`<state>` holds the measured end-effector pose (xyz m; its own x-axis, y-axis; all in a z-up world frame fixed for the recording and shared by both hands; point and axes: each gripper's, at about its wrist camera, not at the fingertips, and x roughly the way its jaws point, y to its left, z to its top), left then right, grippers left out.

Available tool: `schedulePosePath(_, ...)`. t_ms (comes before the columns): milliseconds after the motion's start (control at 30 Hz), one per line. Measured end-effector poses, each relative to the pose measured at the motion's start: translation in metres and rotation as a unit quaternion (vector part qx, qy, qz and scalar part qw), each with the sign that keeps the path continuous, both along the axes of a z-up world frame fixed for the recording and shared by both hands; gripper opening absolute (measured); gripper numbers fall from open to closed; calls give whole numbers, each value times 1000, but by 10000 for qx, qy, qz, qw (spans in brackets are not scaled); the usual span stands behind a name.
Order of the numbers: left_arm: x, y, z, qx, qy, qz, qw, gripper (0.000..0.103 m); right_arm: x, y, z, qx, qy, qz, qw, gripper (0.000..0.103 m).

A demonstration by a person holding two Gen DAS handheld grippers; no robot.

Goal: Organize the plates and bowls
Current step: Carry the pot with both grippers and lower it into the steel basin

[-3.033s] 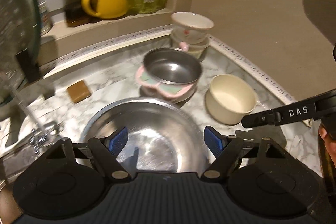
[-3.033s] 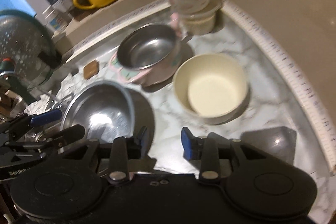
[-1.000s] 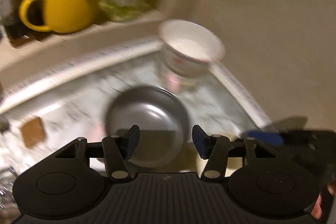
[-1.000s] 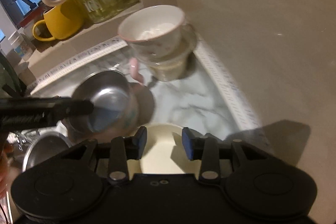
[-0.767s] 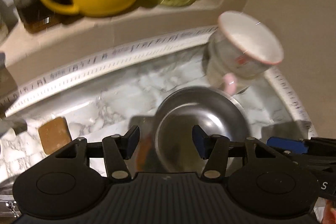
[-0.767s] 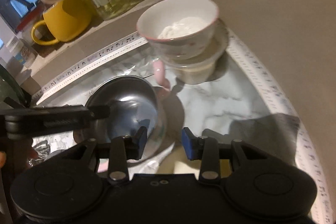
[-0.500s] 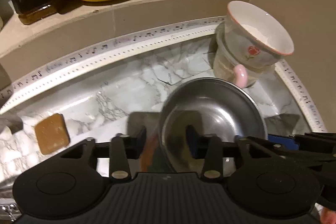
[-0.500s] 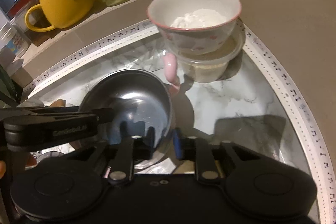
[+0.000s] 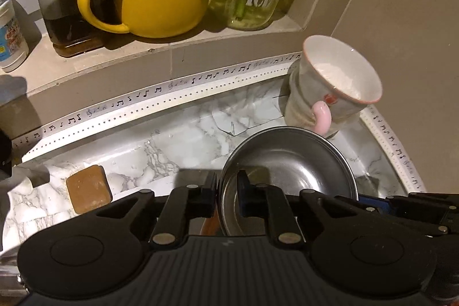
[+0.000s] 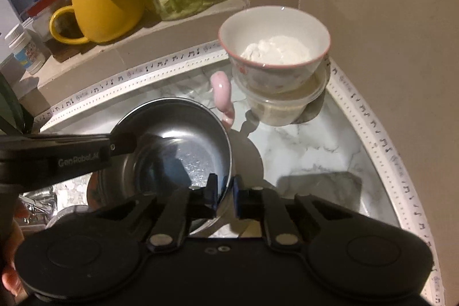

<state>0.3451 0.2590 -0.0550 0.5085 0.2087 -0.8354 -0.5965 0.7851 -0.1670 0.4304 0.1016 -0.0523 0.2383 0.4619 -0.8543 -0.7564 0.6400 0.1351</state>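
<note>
— What is shown at the table?

— A steel bowl is pinched at opposite rims: the left gripper and the right gripper have just been closing and are clamped on its wall. The bowl is held just in front of the white bowl.

— How should the lift be made?

— Both sides are best raised together and kept level, clear of the pink handle.
</note>
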Motion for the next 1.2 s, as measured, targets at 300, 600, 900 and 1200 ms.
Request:
schedulePosePath(300,-31,-14,30,81,-117,-47,9999,14,-13,-17,29,320,115,90,9994,11)
schedulePosePath(600,-87,-23,48,169,20,127,9998,14,-62,-20,44,356,136,575,9976,11)
schedulePosePath(900,-140,-34,24,-42,426,231,9988,14,-108,-20,23,38,345,1078,9936,11)
schedulePosePath(1200,-156,-43,-2,-149,731,153,9971,14,-127,-24,-3,-254,488,1180,9915,11)
